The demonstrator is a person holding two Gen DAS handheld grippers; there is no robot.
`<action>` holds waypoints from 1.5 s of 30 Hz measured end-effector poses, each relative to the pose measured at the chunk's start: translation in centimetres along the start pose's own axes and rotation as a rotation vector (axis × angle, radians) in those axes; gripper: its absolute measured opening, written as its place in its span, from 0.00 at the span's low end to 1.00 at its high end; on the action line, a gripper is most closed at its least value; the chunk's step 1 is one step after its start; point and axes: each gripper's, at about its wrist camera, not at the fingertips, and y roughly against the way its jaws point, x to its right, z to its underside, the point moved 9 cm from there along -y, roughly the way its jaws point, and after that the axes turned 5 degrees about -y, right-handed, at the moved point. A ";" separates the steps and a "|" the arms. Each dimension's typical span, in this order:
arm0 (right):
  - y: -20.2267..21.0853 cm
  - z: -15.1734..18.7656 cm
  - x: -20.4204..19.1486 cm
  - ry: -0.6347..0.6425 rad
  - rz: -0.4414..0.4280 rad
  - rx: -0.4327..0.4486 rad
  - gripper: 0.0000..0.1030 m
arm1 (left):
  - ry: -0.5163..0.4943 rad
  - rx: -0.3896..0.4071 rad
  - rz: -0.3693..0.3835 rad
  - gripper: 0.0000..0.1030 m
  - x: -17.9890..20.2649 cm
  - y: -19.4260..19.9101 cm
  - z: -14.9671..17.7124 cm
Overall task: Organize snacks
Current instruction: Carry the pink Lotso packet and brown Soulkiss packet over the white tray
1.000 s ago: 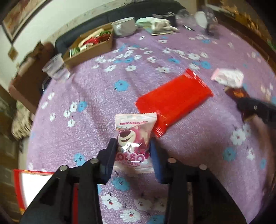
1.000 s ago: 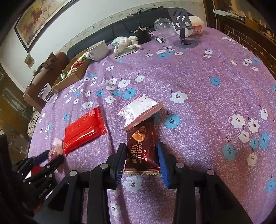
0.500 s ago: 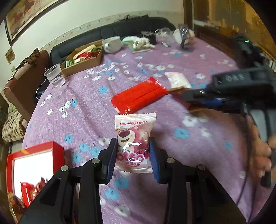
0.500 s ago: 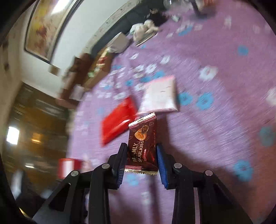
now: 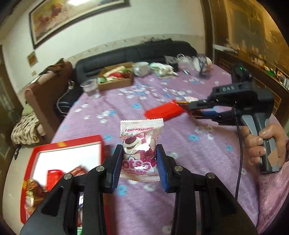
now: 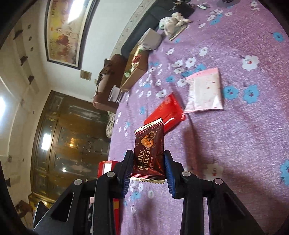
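Mid-carry: left hand-held gripper (image 5: pixel 139 162) clamps the pink Lotso packet (image 5: pixel 140 150), right hand-held gripper (image 6: pixel 148 168) clamps the brown chocolate packet (image 6: pixel 150 153); next, likely release both into the red box (image 5: pixel 66 144).

Home living rm: black sofa (image 5: pixel 137 52), framed painting (image 5: pixel 72 16), floral-cloth table (image 5: pixel 198 144).

A white wall (image 5: pixel 112 32) carries a large dark-framed painting (image 5: pixel 72 16) at 11 o'clock, glare on its glass. A dark sofa (image 5: pixel 137 52) lines the wall behind the purple flowered tabletop (image 5: pixel 207 144). A brown armchair (image 5: pixel 47 86) sits at 9 o'clock; a dark wooden cabinet (image 6: pixel 61 141) reflects warm lamps.
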 end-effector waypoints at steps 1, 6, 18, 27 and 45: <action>-0.2 0.1 -0.4 0.014 -0.002 0.000 0.33 | 0.002 0.008 -0.014 0.33 -0.5 0.3 0.1; -0.8 0.8 -1.9 0.099 0.007 0.000 0.33 | 0.019 0.038 -0.078 0.33 -3.1 2.0 1.2; -1.3 1.2 -1.4 0.181 0.100 0.051 0.33 | 0.083 0.121 -0.086 0.33 -5.9 5.5 1.6; -1.5 3.6 -2.5 0.277 0.190 0.071 0.33 | 0.119 0.144 -0.093 0.33 -8.1 6.6 2.3; -6.0 15.1 -14.8 0.507 -0.087 -0.004 0.33 | 0.204 0.113 -0.150 0.33 -13.0 6.1 5.7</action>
